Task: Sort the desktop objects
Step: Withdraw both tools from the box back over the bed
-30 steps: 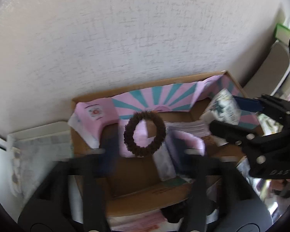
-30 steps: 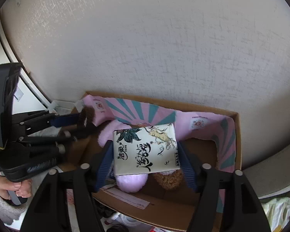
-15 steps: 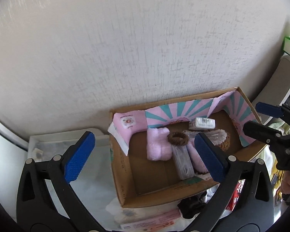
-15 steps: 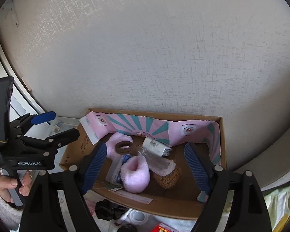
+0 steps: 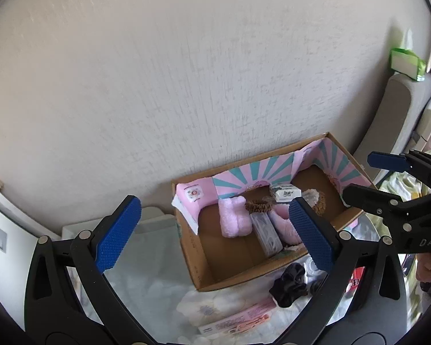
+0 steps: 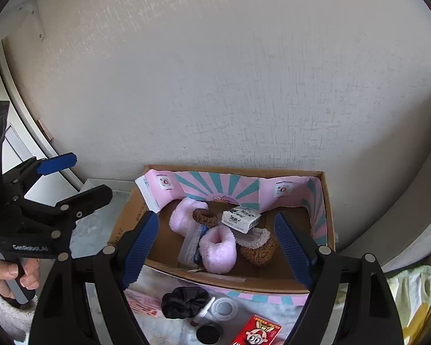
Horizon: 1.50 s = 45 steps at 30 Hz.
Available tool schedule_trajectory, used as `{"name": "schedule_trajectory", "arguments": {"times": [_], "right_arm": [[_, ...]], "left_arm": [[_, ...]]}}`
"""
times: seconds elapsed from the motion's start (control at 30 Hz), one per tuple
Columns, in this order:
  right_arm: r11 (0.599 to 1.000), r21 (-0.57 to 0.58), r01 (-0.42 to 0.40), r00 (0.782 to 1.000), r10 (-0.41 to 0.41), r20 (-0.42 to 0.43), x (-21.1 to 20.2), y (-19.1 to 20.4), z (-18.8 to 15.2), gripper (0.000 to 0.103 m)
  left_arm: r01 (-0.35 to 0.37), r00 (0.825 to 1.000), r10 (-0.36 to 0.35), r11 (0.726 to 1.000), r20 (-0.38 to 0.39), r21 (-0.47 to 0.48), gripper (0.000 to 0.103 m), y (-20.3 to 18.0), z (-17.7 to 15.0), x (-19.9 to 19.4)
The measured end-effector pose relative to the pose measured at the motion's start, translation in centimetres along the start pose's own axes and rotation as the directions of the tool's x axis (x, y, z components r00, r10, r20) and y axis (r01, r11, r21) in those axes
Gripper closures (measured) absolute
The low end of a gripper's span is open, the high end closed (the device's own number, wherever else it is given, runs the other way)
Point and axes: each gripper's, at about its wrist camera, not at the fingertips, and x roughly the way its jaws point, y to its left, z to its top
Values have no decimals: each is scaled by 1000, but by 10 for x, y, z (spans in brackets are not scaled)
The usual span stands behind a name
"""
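Between placements: left gripper [image 5: 215, 230] and right gripper [image 6: 217, 243], fingers spread and empty, above cardboard box [image 6: 327, 201] holding sorted slippers; next, pinch black scrunchie [image 6: 185, 302] lying just near the box

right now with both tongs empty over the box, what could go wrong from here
1. The white packet rests tilted on the brown slipper and pink slipper; it may slide if the pile is bumped.
2. The black scrunchie, clear round lid and red box crowd together in front of the cardboard box; grabbing one could knock another.
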Motion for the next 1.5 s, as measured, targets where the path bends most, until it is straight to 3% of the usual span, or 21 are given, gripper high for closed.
{"name": "schedule_trajectory", "arguments": {"times": [0.23, 0.4, 0.67, 0.8, 0.93, 1.1, 1.5], "right_arm": [[1000, -12, 16, 999, -16, 44, -24, 20, -7, 23], [998, -35, 50, 996, -47, 71, -43, 30, -15, 23], [995, 3, 98, 992, -98, 82, -72, 24, -32, 23], [985, -29, 170, 983, -167, 76, -86, 21, -44, 23], [978, -49, 204, 978, -202, 51, -92, 17, -64, 23], [969, -37, 244, 969, -245, -30, -85, 2, -97, 23], [967, -11, 255, 955, -254, -152, -56, -10, -144, 23]], "left_arm": [[-2, 999, 2, 1000, 38, 12, 0, 12, -8, -35], [45, 997, -44, 999, 62, -22, 0, 27, -11, -60], [25, 996, -23, 1000, 82, -18, 0, 51, -27, -87], [6, 999, -5, 1000, 33, -19, 0, 61, -52, -83], [34, 999, -35, 999, -12, -35, 0, 65, -75, -73], [53, 996, -54, 998, -65, -21, 0, 55, -103, -57], [144, 974, -136, 989, -182, 29, 0, 5, -150, -15]]}}
